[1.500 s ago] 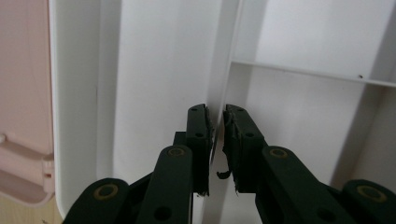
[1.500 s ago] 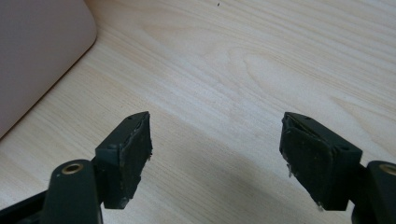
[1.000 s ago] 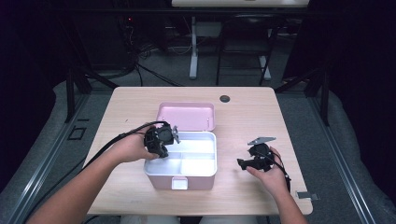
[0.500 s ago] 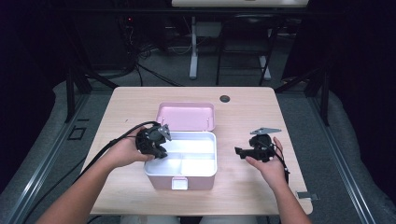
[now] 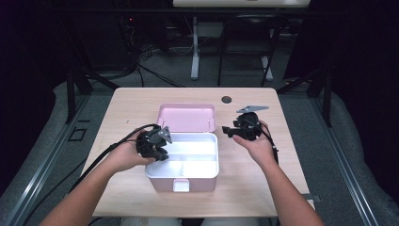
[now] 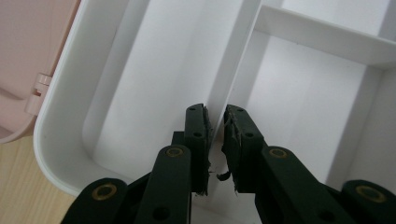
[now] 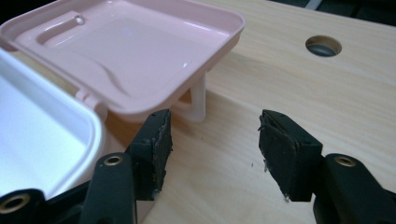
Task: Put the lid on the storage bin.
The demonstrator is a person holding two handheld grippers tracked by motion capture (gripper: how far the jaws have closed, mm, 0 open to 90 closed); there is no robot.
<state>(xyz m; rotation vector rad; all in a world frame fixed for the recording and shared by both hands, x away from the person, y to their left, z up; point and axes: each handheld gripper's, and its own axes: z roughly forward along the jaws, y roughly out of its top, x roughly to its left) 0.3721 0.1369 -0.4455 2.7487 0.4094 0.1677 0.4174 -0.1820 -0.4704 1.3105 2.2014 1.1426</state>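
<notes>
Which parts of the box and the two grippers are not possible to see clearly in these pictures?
- Left gripper, left gripper view: whether its pads press the white divider wall; the near end is behind the jaws.
- Box front latch, high view: too small to read.
- Pink lid, right gripper view: its left part is cut by the picture's edge.
- Right gripper: jaws have just been closing, nothing between them.

In the left gripper view the white tray [image 6: 140, 93] runs off the top and right edges, and the jaws cover the near end of its divider wall [image 6: 233, 60]. In the right gripper view the pink lid [image 7: 140, 51] is cut at the left edge, its white handle [image 7: 198, 100] mostly hidden beneath it
</notes>
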